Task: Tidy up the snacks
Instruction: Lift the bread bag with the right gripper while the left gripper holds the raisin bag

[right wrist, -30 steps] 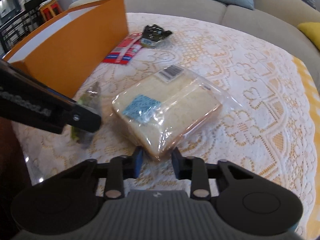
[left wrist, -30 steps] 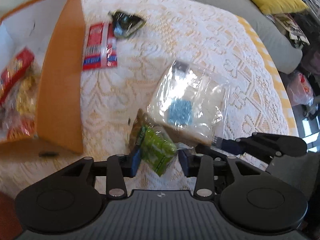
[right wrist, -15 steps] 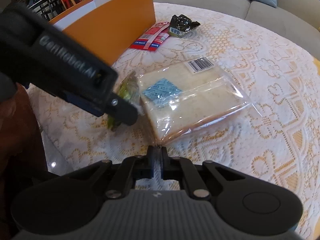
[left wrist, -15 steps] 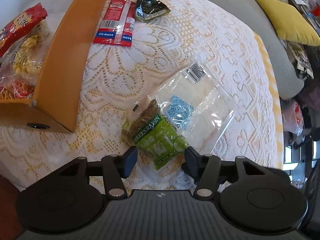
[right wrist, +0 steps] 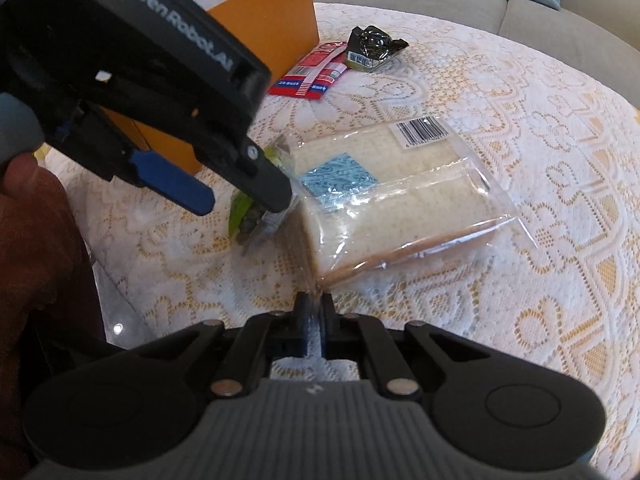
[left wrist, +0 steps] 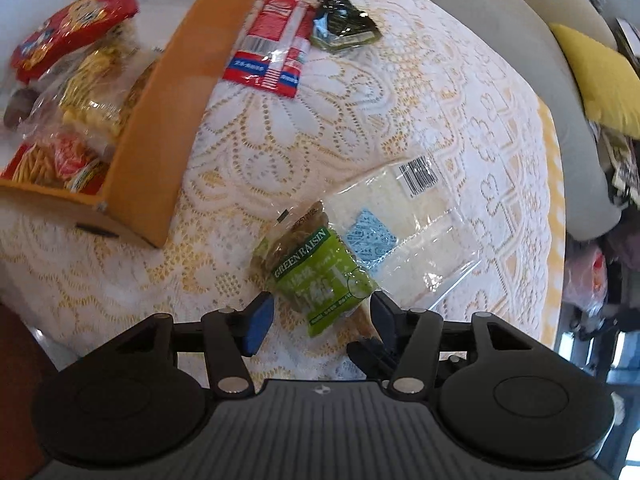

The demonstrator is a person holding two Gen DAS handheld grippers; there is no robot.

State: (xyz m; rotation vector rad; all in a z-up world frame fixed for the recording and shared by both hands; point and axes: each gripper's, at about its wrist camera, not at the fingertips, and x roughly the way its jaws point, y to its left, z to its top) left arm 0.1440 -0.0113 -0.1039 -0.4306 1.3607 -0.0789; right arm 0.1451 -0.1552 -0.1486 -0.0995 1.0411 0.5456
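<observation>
Now the right tool (right wrist: 316,312) is clamped tight on the corner seam of the bread bag (right wrist: 400,192); a sec ago its jaws stood apart round that corner, so the grab is made. Left tool (left wrist: 320,316) has gone wider, released, hovering w/ the raisin pouch (left wrist: 316,272) between its fingers but not pinched. Pouch lies on the lace tabletop (left wrist: 360,112), overlapping the bread bag's edge, near the orange box (left wrist: 160,140) which already holds snacks. Prob. both go into the box next. Readable: "GREEN RAISIN" on pouch; "GenRobot.AI" on the left tool's body; barcode on bread bag. Red packet (left wrist: 272,56) text too small.
</observation>
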